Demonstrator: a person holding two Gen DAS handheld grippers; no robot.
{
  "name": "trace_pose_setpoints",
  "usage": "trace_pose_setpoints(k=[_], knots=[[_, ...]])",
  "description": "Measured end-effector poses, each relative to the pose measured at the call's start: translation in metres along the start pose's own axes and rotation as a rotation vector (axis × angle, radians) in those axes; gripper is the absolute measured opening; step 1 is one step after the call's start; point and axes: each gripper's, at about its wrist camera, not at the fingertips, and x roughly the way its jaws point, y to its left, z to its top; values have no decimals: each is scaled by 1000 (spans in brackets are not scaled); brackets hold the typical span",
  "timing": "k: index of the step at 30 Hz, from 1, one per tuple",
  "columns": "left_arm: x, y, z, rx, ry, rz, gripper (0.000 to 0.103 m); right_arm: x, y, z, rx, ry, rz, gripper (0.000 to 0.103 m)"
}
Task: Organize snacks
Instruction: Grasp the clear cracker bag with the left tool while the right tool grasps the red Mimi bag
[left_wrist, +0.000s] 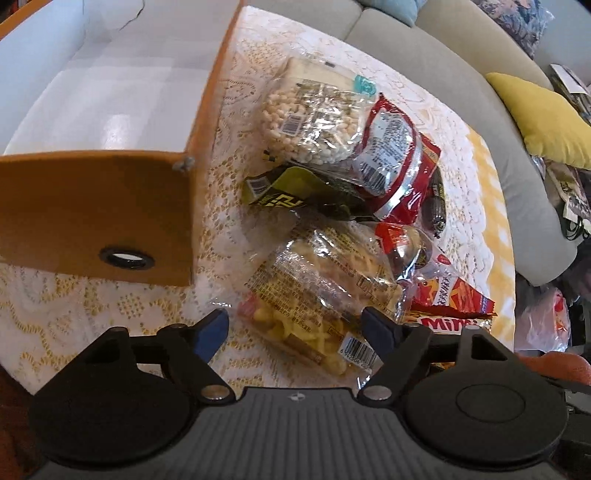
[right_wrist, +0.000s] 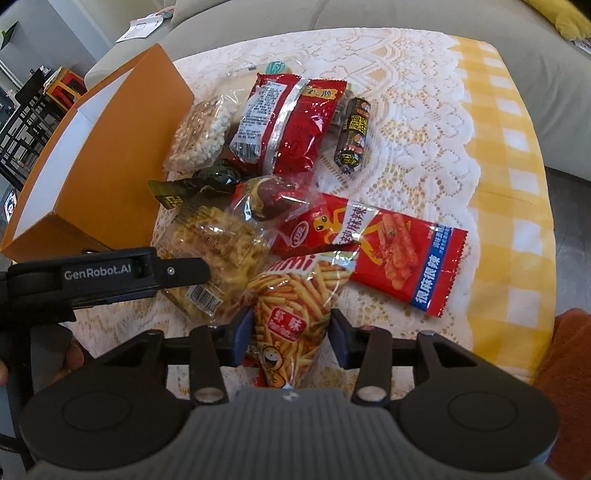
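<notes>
The snacks lay in a loose heap on the lace-covered table (right_wrist: 417, 122), just beside an open orange box (left_wrist: 110, 206) whose white inside held nothing visible. The step in hand looked like the first pick: nothing had yet gone into the box, and both tools were down among the packets.

The right tool (right_wrist: 291, 341) had its jaws spread on either side of the shrimp-stick bag (right_wrist: 291, 302), the blue pads close to the wrapper's edges; whether they already touched it could not be told. The left tool (left_wrist: 295, 328) was also spread, its jaws straddling the near end of the clear bag of yellow twists (left_wrist: 317, 295), with no squeeze on the film to be seen. The next move probably called for closing on one packet firmly enough to hold slippery, crinkling plastic, lifting it free of its neighbours, and carrying it over the box's wall. The packets overlapped, so a lifted one could drag another along.

The left wrist view alone showed the box's interior and the round finger hole (left_wrist: 127, 258) in its front. The right wrist view alone showed the whole pile from the front: the red spicy-strip packet (right_wrist: 380, 251), the small dark sausage (right_wrist: 352, 133), the red bag (right_wrist: 284, 122) and the puffed-grain bag (right_wrist: 201, 133), and the left tool's arm reaching in from the side.
</notes>
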Motion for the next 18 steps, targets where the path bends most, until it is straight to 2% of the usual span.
trace_pose_setpoints(k=[2,3,5,8,14,18], knots=[[-1,0,0,-2,-4,-28,73,1,0,0,-1,0,1,44],[-2,0,-1,-8,-7,-37,71,1,0,0,-3,-1,1,44],[-8,-2,-2,9,-26,-25,57,1,0,0,-3,-2,2,43],[-16,-5,-3,27,-51,-9,43,-1,1,-2,-7,-6,4,42],[-43,-16,-4,104,-123,37,30,-7,7,-7,-34,-16,0,39],[-63,-34,-6,239,-118,105,23,-15,8,-9,-38,-31,19,38]])
